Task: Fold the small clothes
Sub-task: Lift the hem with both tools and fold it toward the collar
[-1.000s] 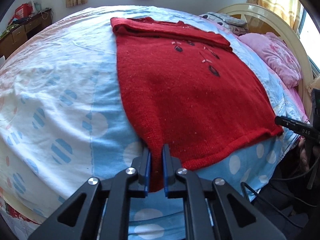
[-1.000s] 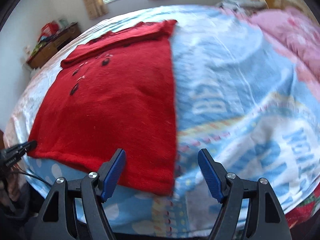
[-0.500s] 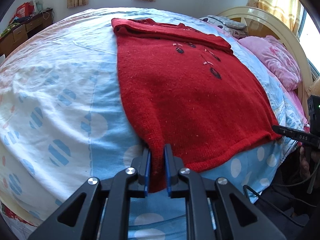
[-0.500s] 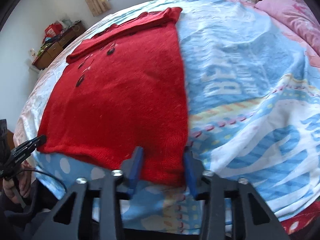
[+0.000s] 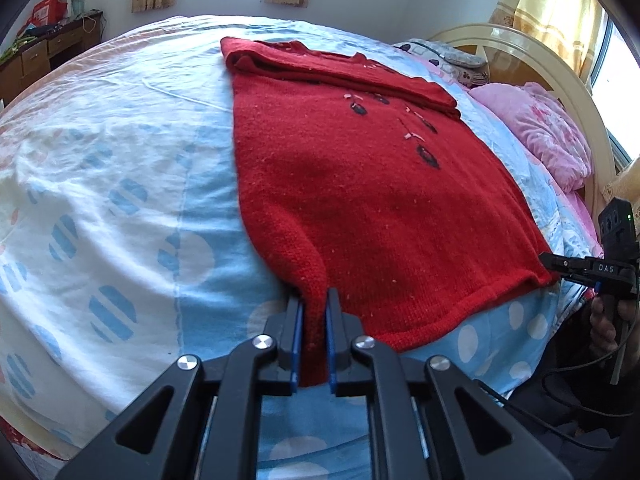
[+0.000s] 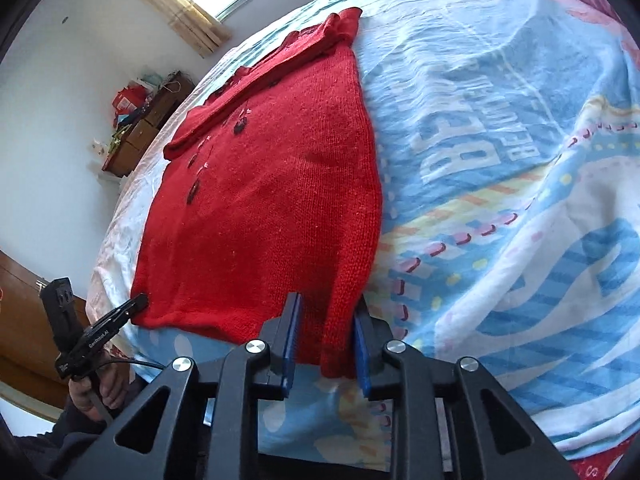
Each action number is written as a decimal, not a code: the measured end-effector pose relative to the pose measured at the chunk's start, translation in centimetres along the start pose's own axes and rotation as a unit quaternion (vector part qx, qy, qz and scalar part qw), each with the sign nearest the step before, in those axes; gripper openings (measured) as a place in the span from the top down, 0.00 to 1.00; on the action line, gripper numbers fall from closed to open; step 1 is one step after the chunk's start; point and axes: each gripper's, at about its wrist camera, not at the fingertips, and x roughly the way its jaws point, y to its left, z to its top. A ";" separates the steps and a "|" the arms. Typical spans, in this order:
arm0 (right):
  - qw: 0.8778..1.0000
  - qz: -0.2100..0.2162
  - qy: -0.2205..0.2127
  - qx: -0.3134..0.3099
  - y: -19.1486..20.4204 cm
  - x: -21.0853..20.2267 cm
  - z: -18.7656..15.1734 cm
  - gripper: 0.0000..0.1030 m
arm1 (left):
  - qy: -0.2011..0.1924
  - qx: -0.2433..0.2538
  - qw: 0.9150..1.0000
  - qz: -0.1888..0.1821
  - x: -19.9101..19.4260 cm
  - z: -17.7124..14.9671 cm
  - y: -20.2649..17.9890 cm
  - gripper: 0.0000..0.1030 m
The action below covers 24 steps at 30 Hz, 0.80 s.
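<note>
Right gripper (image 6: pixel 326 344) fingers have closed around sweater (image 6: pixel 272 200) corner.

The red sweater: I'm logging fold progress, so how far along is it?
Done: the red sweater lies flat on the bed, sleeves folded across its top. In hand: left gripper pinches one hem corner; right gripper has just closed around the other. Left: folding the hem upward.

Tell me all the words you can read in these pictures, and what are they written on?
"DAS": on the right gripper, seen in the left wrist view.
"GenRobot.AI": on the left gripper, seen in the right wrist view.
"BE...": big white letters on the bedsheet, upside down, too distorted to read further.
Nothing readable on the red sweater.
</note>
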 end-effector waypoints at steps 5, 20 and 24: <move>0.999 -0.031 -0.003 -0.029 1.2 -0.2 -0.2 0.94 | -0.006 0.002 1.000 -0.012 -0.4 0.2 0.1 0.91; 0.991 0.078 -0.106 0.001 1.3 -5.5 1.5 0.95 | -0.072 -0.029 0.993 -0.094 -4.5 3.3 1.2 0.92; 0.987 0.092 -0.131 -0.003 2.4 -6.7 3.1 0.95 | -0.083 -0.038 0.991 -0.099 -4.4 4.6 2.0 0.92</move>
